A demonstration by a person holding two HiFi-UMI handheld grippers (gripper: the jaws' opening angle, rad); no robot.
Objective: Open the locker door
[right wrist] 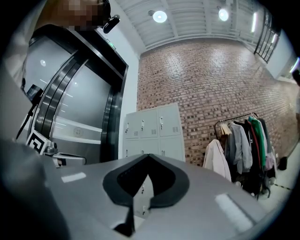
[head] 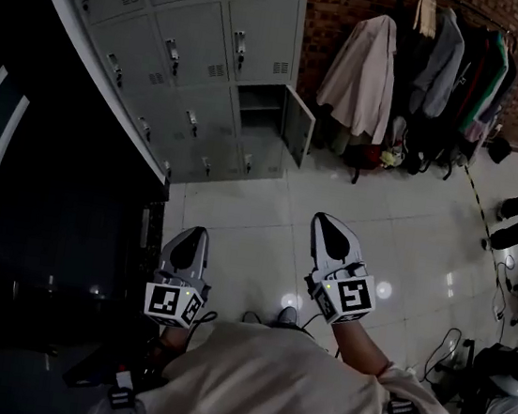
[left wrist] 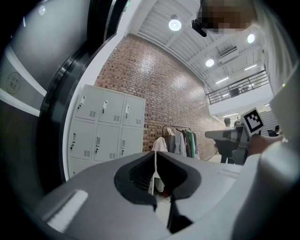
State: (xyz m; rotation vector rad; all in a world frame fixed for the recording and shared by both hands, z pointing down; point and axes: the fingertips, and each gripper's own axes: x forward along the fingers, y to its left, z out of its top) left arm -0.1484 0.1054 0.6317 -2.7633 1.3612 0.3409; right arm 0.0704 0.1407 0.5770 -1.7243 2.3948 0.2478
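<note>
While one locker door (head: 299, 126) at the locker bank's (head: 196, 41) lower right corner stands open, the left gripper (head: 196, 236) and right gripper (head: 325, 224) hang well away, fingers pressed together on nothing, which fits a finished opening or an approach to another door.

Dim head view; fisheye-warped gripper views, ceiling glare.

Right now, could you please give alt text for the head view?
A person holds the left gripper and right gripper, both shut, over a tiled floor, facing a grey locker bank with one low door open beside a coat rack.
</note>
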